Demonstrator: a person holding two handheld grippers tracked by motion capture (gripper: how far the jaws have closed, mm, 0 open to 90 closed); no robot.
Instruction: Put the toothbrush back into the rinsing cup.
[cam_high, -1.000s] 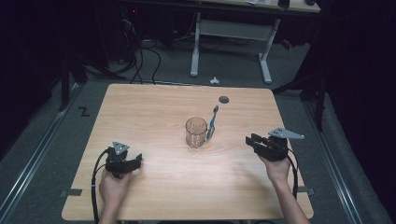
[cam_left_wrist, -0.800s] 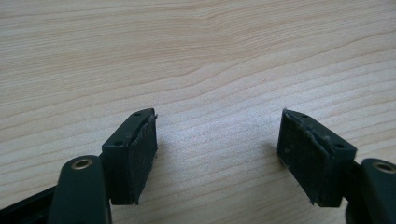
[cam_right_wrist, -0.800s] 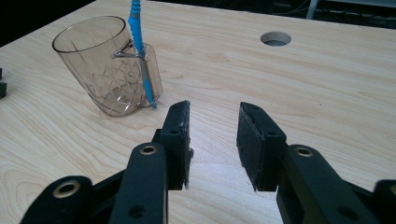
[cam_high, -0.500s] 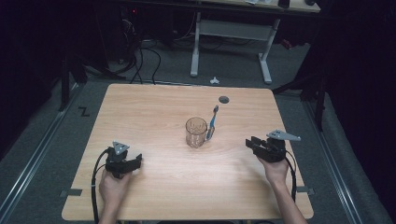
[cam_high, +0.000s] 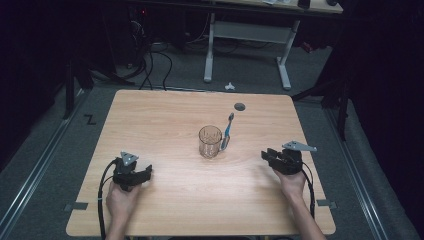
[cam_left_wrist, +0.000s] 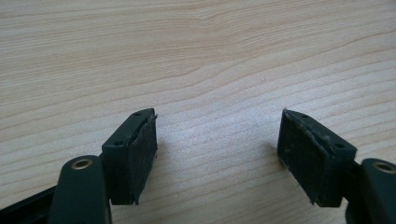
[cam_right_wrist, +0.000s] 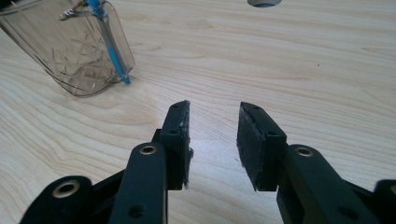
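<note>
A clear cut-glass mug (cam_high: 210, 142) stands upright near the middle of the light wooden table (cam_high: 165, 115), and a blue toothbrush (cam_high: 227, 131) leans against its right side from outside, head up and foot on the wood. In the right gripper view the mug (cam_right_wrist: 70, 51) sits at the upper left with the blue toothbrush (cam_right_wrist: 109, 42) slanting down its near wall to the tabletop; whether the handle touches the glass all the way down cannot be told. A small round grey hole (cam_high: 240, 106) lies in the table beyond the mug. The right gripper (cam_high: 270, 156) is held low over the table well to the right of the mug, its jaws pointing toward it; in its own view the right gripper (cam_right_wrist: 214, 140) has its jaws partly open with bare wood between the pads and nothing in them. The left gripper (cam_high: 142, 175) rests near the front left of the table, well apart from the mug, gripped by the person's left hand (cam_high: 120, 200); in its own view the left gripper (cam_left_wrist: 217, 149) has its jaws spread wide over bare wood grain, holding nothing. The right hand (cam_high: 291, 182) grips the right gripper from behind, and cables trail back from both tools toward the table's near edge
</note>
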